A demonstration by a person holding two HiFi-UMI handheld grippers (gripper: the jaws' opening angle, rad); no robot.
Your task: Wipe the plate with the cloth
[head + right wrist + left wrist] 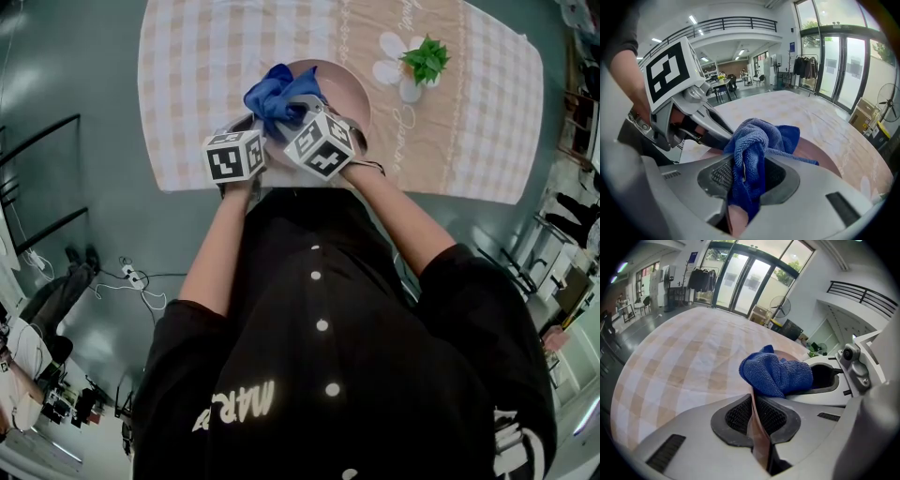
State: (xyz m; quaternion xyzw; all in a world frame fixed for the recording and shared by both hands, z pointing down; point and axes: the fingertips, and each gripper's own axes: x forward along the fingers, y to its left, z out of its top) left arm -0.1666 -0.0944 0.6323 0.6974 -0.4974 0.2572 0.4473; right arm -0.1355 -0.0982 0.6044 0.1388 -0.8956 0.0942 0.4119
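1. I count two grippers on my feeds: left gripper [757,416] and right gripper [740,183].
2. Two marker cubes, one per gripper: left cube [234,156], right cube [321,143].
3. One plate [345,86], pink.
4. One cloth [277,94], blue.
5. One potted plant [424,60], green, in a white pot.
6. One tablecloth [187,84], checked.
7. One floor fan [887,105] by the glass doors; I can count no second one from here.
8. Forearms in the head view: two.
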